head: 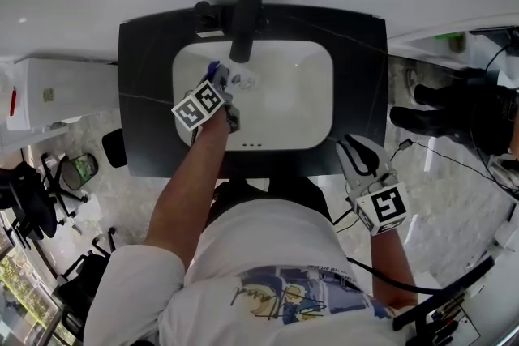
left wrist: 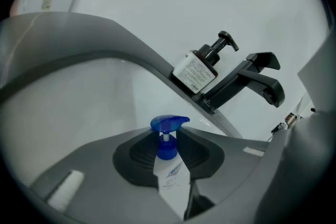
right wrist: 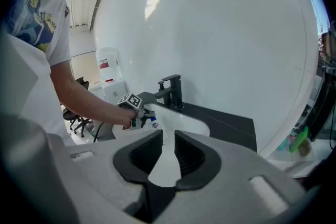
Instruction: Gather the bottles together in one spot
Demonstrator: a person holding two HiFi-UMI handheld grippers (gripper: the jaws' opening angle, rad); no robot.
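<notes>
Slipping is judged the main risk: the white bottle [left wrist: 172,181] with the blue pump head is clamped between the pads of the left gripper [head: 225,97] by its smooth body just below the neck, so it could swivel or slide out and drop into the basin [head: 284,105] beneath it. A knock could also be given to the black faucet [left wrist: 247,81], or to the brown pump bottle [left wrist: 198,72] standing on the counter just beside it at centre right of the left gripper view, if the carried bottle is set down close by. Its long axis is seen running from the bottom edge of that view up toward the centre, pump head uppermost, spout turned right. The right gripper [right wrist: 164,152] is held narrowly parted and empty.
</notes>
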